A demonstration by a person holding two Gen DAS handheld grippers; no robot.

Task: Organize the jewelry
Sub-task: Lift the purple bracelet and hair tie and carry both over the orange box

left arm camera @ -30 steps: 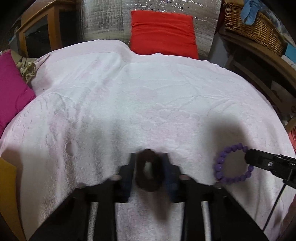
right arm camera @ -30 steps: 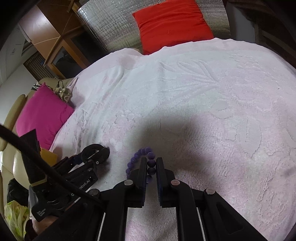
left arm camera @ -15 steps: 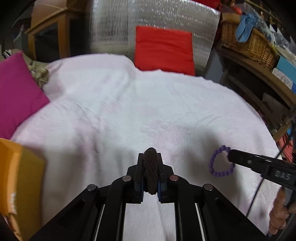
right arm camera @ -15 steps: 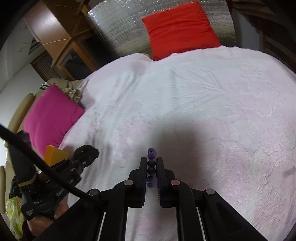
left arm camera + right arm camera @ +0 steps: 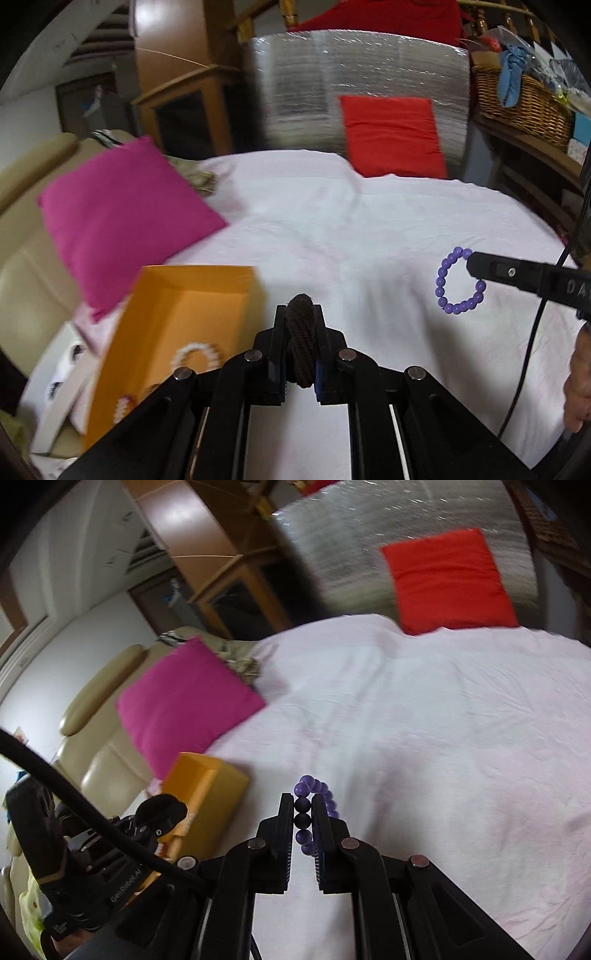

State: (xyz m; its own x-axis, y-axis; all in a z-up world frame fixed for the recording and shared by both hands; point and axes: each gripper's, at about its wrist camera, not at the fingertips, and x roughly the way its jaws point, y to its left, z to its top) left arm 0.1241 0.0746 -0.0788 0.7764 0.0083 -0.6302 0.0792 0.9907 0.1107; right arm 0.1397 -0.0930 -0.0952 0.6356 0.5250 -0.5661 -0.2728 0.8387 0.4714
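My left gripper (image 5: pixel 300 314) is shut on a dark brown braided bracelet (image 5: pixel 300 339), held on edge above the pale pink bedspread (image 5: pixel 351 229). To its left lies an open orange box (image 5: pixel 177 314) with a white bead bracelet (image 5: pixel 195 356) and other pieces inside. My right gripper (image 5: pixel 302 801) is shut on a purple bead bracelet (image 5: pixel 303 808), lifted off the cloth. In the left wrist view that purple bead bracelet (image 5: pixel 456 286) hangs from the right gripper (image 5: pixel 471 264) at the right. The right wrist view shows the left gripper (image 5: pixel 162 808) with the brown bracelet (image 5: pixel 159 808) beside the orange box (image 5: pixel 207 797).
A magenta cushion (image 5: pixel 118 218) lies at the bed's left edge, a red cushion (image 5: pixel 391 136) at the back against a silver foil panel (image 5: pixel 354 81). A wicker basket (image 5: pixel 524 107) sits on a shelf at the right. A beige sofa (image 5: pixel 96 738) stands left of the bed.
Both grippers rose off the bedspread with their bracelets. The left gripper pressed the brown bracelet flat between its fingers and swung left, bringing the orange box into view.
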